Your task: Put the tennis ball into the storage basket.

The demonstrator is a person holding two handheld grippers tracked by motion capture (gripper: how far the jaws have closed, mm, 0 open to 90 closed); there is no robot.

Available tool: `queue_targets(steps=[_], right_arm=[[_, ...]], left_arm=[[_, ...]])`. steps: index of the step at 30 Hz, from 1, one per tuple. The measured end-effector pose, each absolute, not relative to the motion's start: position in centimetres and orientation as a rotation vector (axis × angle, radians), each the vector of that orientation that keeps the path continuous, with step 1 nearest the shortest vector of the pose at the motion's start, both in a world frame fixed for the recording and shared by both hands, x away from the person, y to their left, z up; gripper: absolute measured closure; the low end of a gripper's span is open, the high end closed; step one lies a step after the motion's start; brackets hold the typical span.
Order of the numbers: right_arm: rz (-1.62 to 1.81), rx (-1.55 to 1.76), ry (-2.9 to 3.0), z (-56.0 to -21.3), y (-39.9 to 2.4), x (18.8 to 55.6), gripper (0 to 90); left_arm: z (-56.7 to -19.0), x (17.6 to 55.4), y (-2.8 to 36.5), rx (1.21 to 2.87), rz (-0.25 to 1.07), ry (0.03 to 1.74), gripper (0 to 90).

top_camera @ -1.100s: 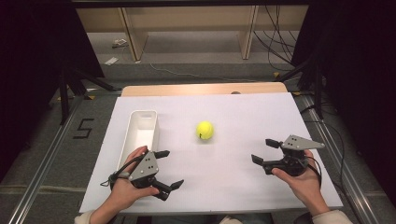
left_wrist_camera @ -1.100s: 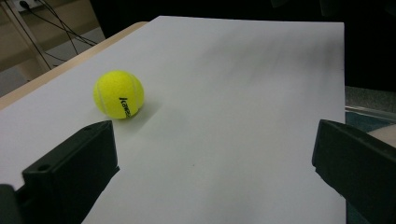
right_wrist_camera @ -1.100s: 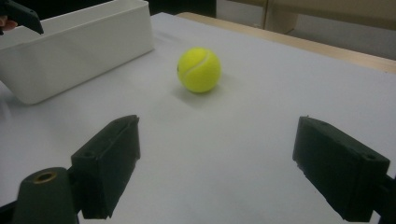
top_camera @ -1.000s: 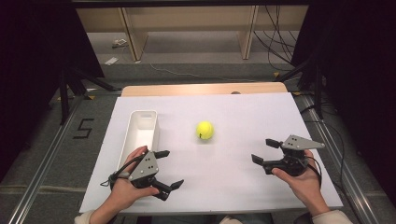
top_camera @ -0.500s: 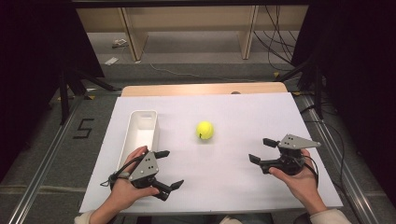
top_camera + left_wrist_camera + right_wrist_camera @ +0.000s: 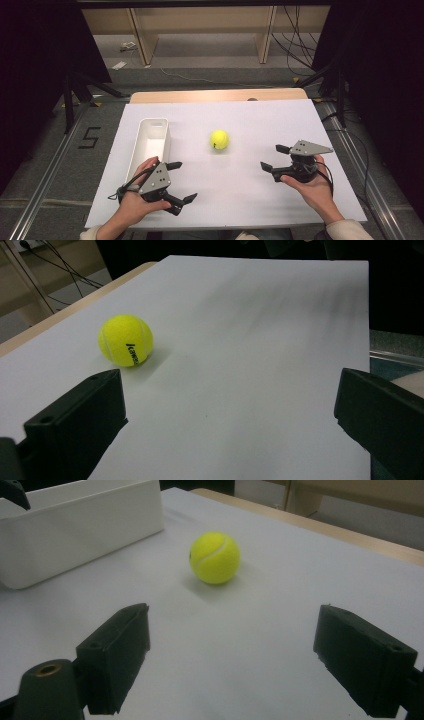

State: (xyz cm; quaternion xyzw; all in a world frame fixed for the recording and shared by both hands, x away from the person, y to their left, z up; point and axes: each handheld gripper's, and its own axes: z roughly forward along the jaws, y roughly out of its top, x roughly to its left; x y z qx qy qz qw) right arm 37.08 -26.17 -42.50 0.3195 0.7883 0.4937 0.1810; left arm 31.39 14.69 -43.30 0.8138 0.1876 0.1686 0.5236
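Tennis ball [image 6: 219, 139] sits free on the white table [image 6: 240, 195], mid-table, just right of the white bin [image 6: 150, 142] and apart from it. Right gripper [image 6: 274, 158] is near, fingers spread wide and aimed at the ball, holding nothing. Left gripper [image 6: 181, 182] rests beside the bin's near end, fingers also wide apart and empty.

Ball looks light, felt-covered so grippy, slightly springy, not fragile. It will likely roll if nudged off-centre. Best hold: across the widest part, fingers square on opposite sides.

Path from the right gripper looks unobstructed. Bin wall is the only thing nearby; a pushed ball could roll against it.
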Motion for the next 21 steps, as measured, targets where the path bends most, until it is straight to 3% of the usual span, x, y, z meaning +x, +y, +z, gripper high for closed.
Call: queue_targets(steps=[21], right_arm=[[1.386,0.855,2.262,-42.6,-22.9,38.8,15.5]], left_arm=[[-43.3,31.3,14.7,1.948,0.402,0.445,0.0]])
